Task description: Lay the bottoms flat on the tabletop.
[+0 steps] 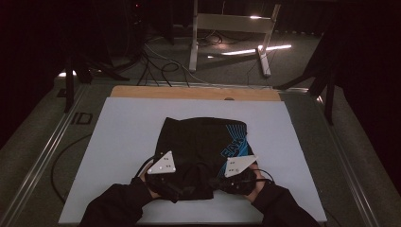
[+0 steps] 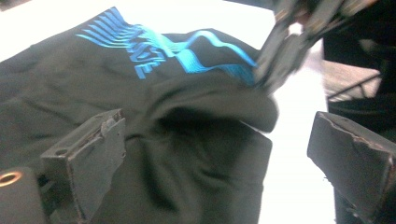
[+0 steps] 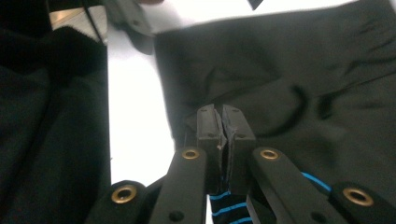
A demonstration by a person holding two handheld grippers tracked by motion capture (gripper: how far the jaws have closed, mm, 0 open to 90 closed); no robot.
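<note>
Dim room, cables on the floor beyond the far edge; the work surface is a white board (image 1: 123, 142) on a wooden table (image 1: 194, 92). A black garment with a blue print (image 1: 203, 142) lies near the board's middle, toward my edge, its long axis running roughly 12 to 6 o'clock in the high view, blue lettering on the 3 o'clock side.

Right gripper (image 3: 223, 122): jaws clenched on a fold of the black fabric at the near hem; a little cloth shows pinched between the pads. In the high view it sits at about 5 o'clock of the garment (image 1: 218, 181).

Left gripper (image 2: 219, 140): jaws spread wide, nothing pinched; fabric lies under and between them but the pads (image 2: 109, 140) do not press on it. It sits at about 7 o'clock of the garment (image 1: 172, 189).

Relation that matters: the hem runs 9 to 3 o'clock between my two grippers; the lifted fold is nearer the right. Judgement: the left needs its own pinch on the hem, at its 12 o'clock, before any fold away from me.
</note>
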